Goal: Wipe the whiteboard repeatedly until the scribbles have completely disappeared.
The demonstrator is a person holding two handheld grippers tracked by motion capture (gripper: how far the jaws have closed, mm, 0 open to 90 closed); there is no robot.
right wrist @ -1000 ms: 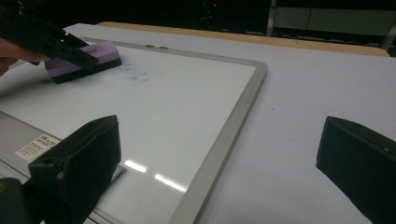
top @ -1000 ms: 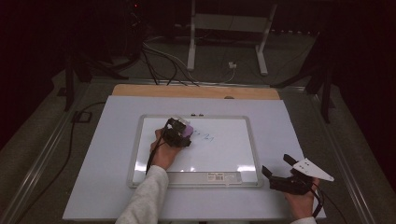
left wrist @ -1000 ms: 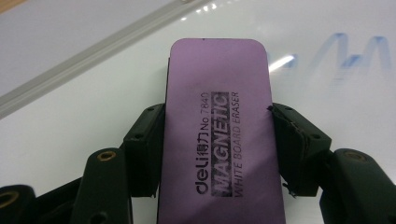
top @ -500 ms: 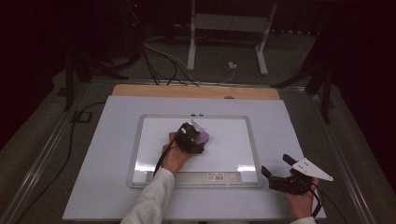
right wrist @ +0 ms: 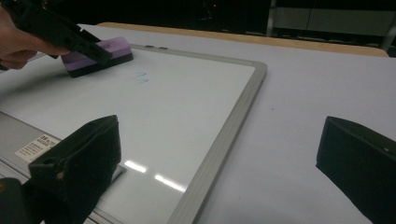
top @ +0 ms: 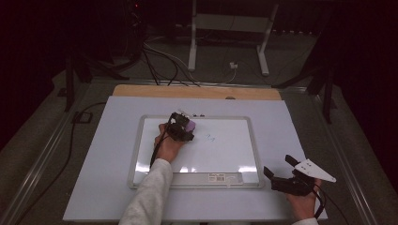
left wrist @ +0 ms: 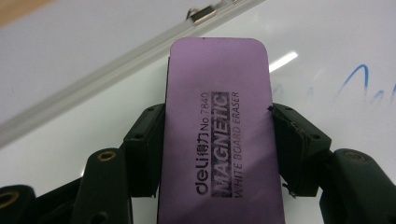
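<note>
Purple eraser (left wrist: 219, 135), on the whiteboard (top: 225, 159) near its top edge beside blue marks (top: 210, 138), pinched across long sides by left gripper (left wrist: 217, 140); likely light, rigid-backed, soft-felted, secure mid-body; right gripper (right wrist: 219, 172) spread, empty, over tabletop (top: 300, 126).

A dim room, grey floor (top: 33, 136), cables (top: 164, 56) and a white stand (top: 230, 28).

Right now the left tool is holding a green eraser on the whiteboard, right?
Not quite: the eraser is purple, not green, as the left gripper view shows. The left tool does hold it, on the whiteboard.
</note>
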